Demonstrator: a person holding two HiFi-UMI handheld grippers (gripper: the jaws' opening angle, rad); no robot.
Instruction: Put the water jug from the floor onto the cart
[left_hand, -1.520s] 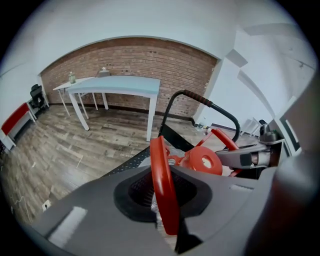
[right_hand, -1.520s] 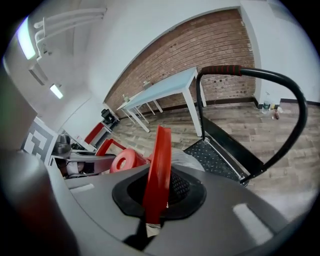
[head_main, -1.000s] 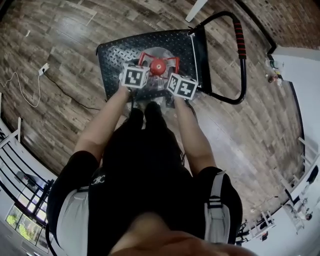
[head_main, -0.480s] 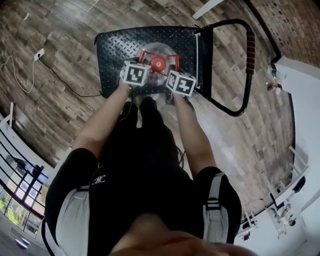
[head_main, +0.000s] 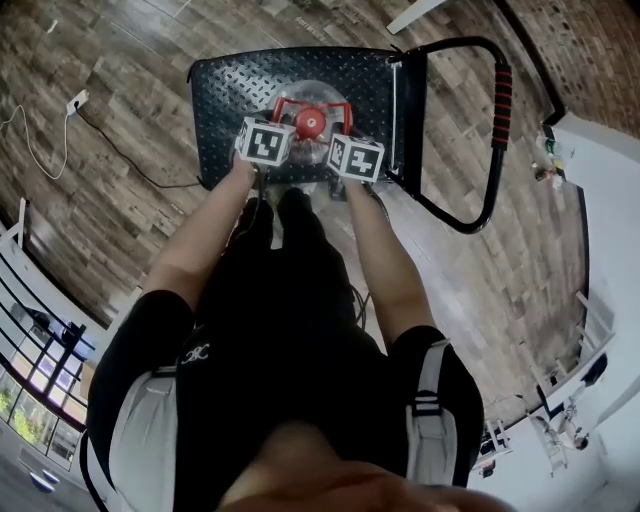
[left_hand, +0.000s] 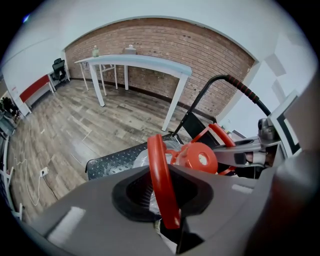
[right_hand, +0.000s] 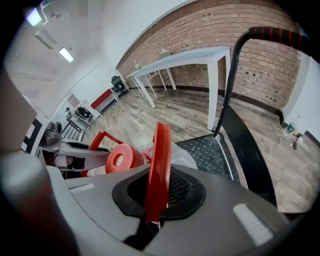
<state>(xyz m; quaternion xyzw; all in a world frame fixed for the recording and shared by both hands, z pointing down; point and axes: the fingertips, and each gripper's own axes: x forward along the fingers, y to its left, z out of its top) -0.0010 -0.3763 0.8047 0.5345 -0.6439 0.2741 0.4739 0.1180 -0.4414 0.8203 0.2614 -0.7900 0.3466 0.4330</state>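
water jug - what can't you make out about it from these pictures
- Base of the water jug: in the head view, the left gripper and right gripper cover it, so whether it rests on the cart cannot be told.
- Jug body and water level: in both gripper views, each gripper's own housing blocks them. Only the red cap and handles show.

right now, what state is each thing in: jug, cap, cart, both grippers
water jug: upright over the cart deck; resting or hanging, cannot tell
cap: on the jug
cart: push handle raised
left hand-held gripper: shut on a red jug handle
right hand-held gripper: shut on the other red handle
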